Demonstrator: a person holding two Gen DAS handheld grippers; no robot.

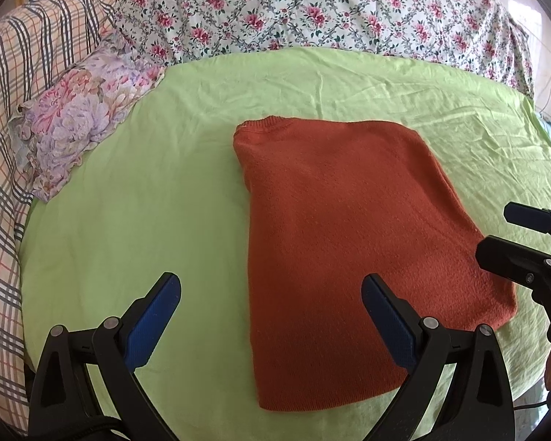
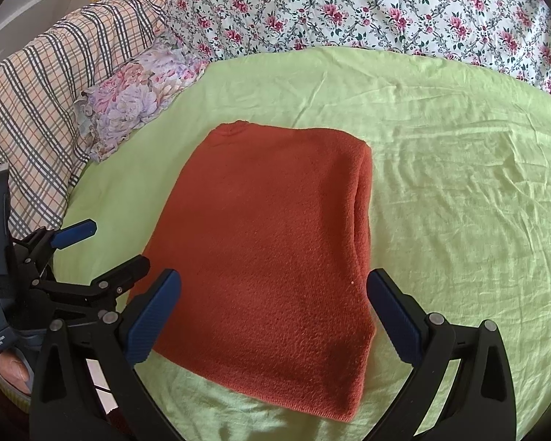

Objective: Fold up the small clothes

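Observation:
A rust-orange knit garment (image 1: 349, 242) lies folded into a neat rectangle on the light green sheet (image 1: 147, 202). In the right wrist view the same garment (image 2: 272, 250) shows a doubled fold edge along its right side. My left gripper (image 1: 272, 286) is open above the garment's near left part, holding nothing. My right gripper (image 2: 273, 283) is open too, hovering over the garment's near edge with nothing between its blue pads (image 2: 152, 319). Each gripper appears at the edge of the other's view: the right gripper (image 1: 503, 231) and the left gripper (image 2: 110, 242).
A floral pillow (image 1: 80, 114) lies at the far left on the sheet. A plaid blanket (image 1: 3, 147) runs along the left side, and a flowered duvet (image 1: 312, 11) is bunched across the back. Bare green sheet (image 2: 459, 202) spreads right of the garment.

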